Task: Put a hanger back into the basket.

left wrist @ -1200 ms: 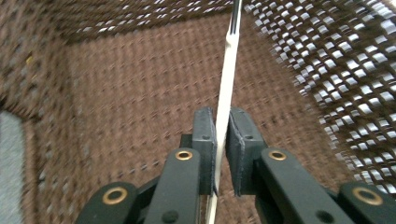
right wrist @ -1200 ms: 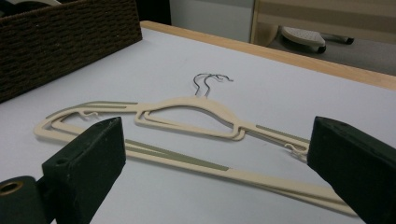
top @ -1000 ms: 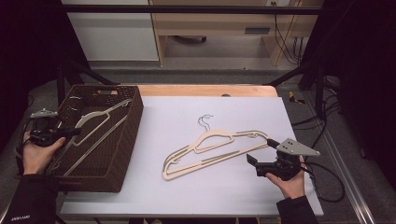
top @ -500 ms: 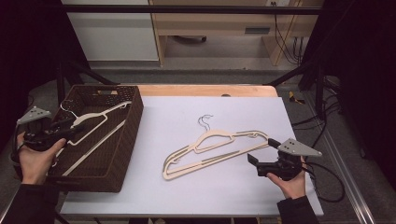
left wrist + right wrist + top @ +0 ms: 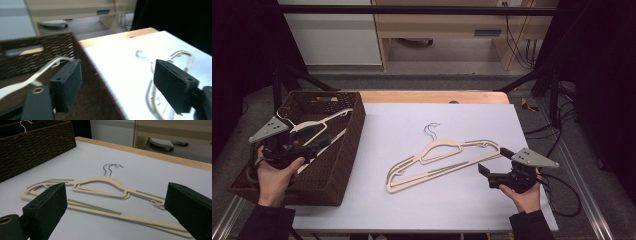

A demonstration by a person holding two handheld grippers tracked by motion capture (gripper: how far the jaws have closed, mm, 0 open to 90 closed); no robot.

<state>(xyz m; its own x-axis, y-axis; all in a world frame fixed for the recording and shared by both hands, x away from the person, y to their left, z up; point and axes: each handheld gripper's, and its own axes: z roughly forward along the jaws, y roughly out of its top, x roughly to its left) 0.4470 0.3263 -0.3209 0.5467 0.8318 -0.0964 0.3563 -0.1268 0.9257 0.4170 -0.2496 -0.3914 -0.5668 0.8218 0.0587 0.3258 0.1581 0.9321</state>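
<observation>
Two cream hangers (image 5: 442, 159) lie stacked on the white table top (image 5: 412, 120), wire hooks (image 5: 431, 131) pointing away. A third cream hanger (image 5: 319, 125) rests inside the brown wicker basket (image 5: 344, 160) at the left. My left gripper (image 5: 319, 145) hovers over the basket. Its jaws have just been opening and stand open with nothing between them (image 5: 120, 87). The basket hanger (image 5: 42, 72) lies past its left jaw. My right gripper (image 5: 494, 161) rests at the stacked hangers' right end. It is open (image 5: 117, 210), with the hangers (image 5: 100, 185) lying just ahead of its jaws.
The table's wooden far edge (image 5: 432, 96) runs behind the white top. Beyond it are a cabinet (image 5: 332, 35) and a wooden shelf unit (image 5: 447, 25). Cables (image 5: 562, 195) trail off the right gripper. The basket's wall (image 5: 32, 142) stands at the far left in the right gripper view.
The left gripper's jaws have opened and the hand has shifted a little to the right over the basket. The right gripper and the hangers on the table have not moved.
</observation>
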